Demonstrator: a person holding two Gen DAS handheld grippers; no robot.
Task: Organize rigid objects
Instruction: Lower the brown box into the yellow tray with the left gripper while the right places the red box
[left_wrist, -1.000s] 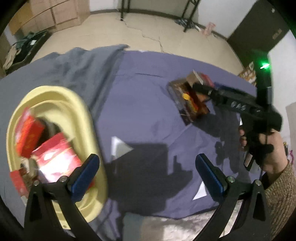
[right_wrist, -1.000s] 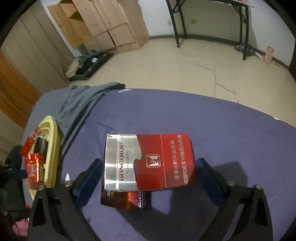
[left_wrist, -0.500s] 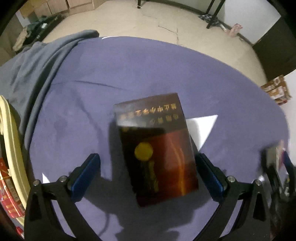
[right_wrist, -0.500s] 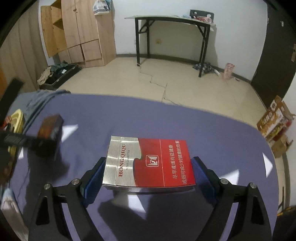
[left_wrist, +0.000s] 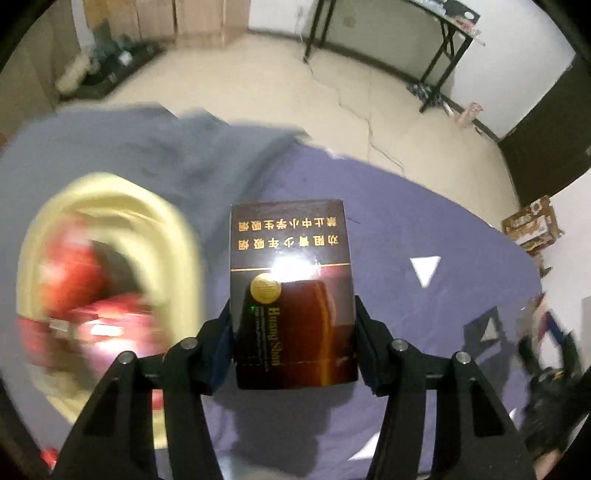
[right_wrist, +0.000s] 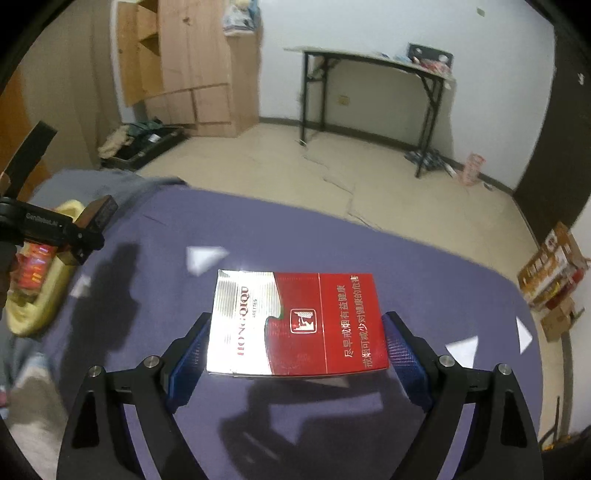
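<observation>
The left gripper (left_wrist: 293, 332) has just been closing its jaws and is now clamping a dark brown cigarette box (left_wrist: 291, 295) by its two long sides, carrying it above the purple cloth (left_wrist: 424, 221), just beside a yellow basin (left_wrist: 162, 218) that is holding blurred red packs (left_wrist: 74, 280). The right gripper (right_wrist: 295, 343) is gripping a red-and-silver cigarette box (right_wrist: 295, 325) flat between its blue pads (right_wrist: 404, 354), holding it over the same cloth. A grey garment (left_wrist: 159, 147) is lying behind the basin.
</observation>
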